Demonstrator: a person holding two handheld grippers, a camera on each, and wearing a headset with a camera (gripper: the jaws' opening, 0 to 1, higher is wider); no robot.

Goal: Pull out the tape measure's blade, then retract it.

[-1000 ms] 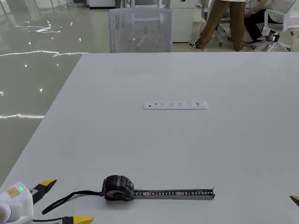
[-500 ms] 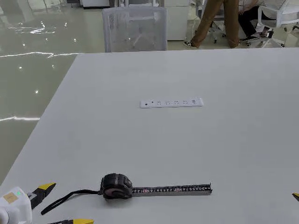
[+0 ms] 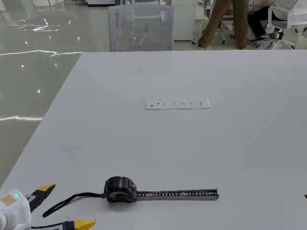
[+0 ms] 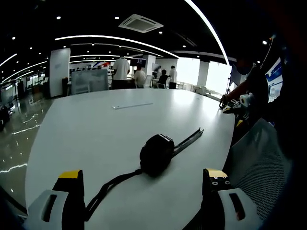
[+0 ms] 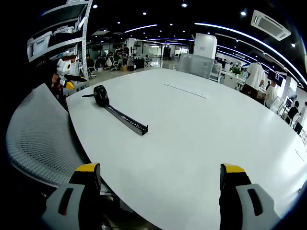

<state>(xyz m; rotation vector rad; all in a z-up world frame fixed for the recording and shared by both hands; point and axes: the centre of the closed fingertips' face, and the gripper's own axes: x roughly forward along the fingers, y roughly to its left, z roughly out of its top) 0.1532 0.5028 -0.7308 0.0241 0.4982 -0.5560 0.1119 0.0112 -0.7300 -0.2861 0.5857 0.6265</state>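
We see the tape measure (image 3: 120,190) lying near the front edge of the tabletop (image 3: 192,143), its blade (image 3: 177,194) already drawn out; retraction remains; our left claw (image 3: 64,206) and right claw (image 5: 160,168) both gape, holding nothing.

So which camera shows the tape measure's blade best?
The head view: the blade lies full length, side-on, markings showing. The left gripper view has it foreshortened behind the case; the right gripper view shows it whole but small.
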